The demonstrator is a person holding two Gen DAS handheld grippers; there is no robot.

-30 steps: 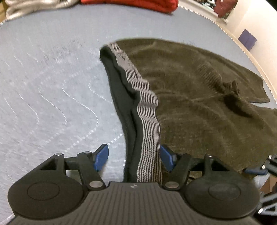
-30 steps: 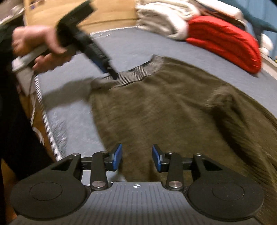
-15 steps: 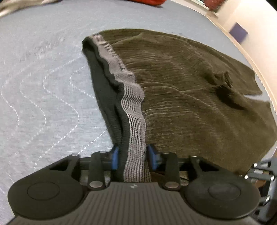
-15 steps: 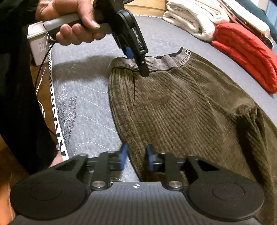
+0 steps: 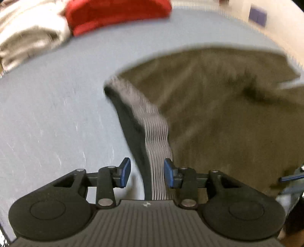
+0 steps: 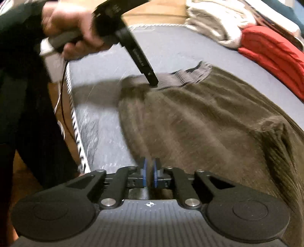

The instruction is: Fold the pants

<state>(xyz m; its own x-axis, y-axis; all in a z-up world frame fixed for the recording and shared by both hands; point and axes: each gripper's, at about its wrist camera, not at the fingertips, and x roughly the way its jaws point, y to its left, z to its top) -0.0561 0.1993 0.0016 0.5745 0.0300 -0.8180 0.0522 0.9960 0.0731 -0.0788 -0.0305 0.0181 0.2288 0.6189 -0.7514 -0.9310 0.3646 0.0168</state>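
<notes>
Olive corduroy pants (image 5: 218, 106) lie spread on a blue-grey quilted bed (image 5: 47, 117). Their grey ribbed waistband (image 5: 155, 136) runs toward my left gripper (image 5: 147, 172), whose blue pads stand apart with the waistband between them, touching the right pad. In the right wrist view the pants (image 6: 199, 121) fill the middle; my right gripper (image 6: 149, 175) is shut on their near side edge. The left gripper (image 6: 152, 82), held in a hand, shows there with its tip at the waistband (image 6: 182, 77).
Folded red cloth (image 5: 114, 13) and white and grey cloth (image 5: 28, 36) lie at the bed's far end; they also show in the right wrist view (image 6: 269, 55). The bed's piped edge (image 6: 76, 117) and the person's dark clothing (image 6: 24, 114) are at the left.
My left gripper, shut on the waistband half a second ago, has opened. My right gripper has closed tight on the pants' side edge. Both views are blurred by motion.
</notes>
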